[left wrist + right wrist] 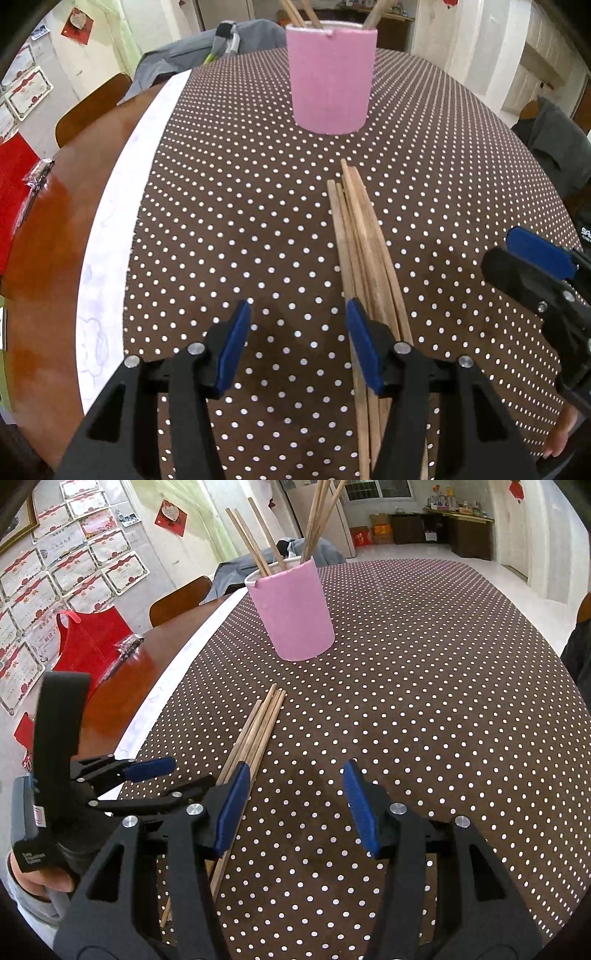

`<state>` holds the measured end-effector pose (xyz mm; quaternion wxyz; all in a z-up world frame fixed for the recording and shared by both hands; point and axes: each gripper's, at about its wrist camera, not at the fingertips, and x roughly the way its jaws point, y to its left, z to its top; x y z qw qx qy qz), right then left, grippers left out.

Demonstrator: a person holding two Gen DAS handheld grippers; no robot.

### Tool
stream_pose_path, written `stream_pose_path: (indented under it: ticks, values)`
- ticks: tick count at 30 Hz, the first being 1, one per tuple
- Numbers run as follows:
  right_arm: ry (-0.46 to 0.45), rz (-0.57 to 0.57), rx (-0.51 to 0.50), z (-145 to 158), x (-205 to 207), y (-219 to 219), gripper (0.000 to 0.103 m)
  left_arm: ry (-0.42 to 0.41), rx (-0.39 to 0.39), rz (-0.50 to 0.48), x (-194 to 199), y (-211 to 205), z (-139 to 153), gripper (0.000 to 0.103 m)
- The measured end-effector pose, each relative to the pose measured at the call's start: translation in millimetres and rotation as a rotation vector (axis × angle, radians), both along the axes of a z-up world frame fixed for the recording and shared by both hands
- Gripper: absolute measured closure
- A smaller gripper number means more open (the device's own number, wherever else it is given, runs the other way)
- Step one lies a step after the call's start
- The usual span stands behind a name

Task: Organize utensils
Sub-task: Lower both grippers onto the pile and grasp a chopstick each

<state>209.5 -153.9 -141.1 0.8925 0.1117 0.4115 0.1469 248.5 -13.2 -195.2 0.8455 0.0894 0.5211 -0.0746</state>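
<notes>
The loose chopsticks [364, 236] lie bundled flat on the dotted tablecloth [221, 206], tips aimed at the pink cup [331, 79], which stands at twelve o'clock from both my hands. That cup already holds several sticks upright, so I take it as the home for the rest — the bundle sits right in front of it, an easy lift away.

My left tongs [298, 345] hang low over the cloth with the jaws standing apart and nothing between them; the bundle runs just outside the right-hand pad [364, 350], at about one o'clock, passing under that finger. Whether the pad touches the wood I cannot tell.

My right tongs [297, 806] are likewise parted and empty — bare cloth shows between the pads. Here the bundle slants past the left-hand pad [232, 808], at about eleven o'clock.

So the sticks lie between my two tools, neither gripping yet.
</notes>
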Motion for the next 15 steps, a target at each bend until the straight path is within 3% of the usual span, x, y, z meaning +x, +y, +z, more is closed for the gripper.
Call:
stream_pose_path:
  ticks: [15]
  values:
    - [0.013,-0.005,0.000,-0.7,3.7,-4.4,0.049,0.008,0.022,-0.025,3.9,-5.0,0.9,0.049]
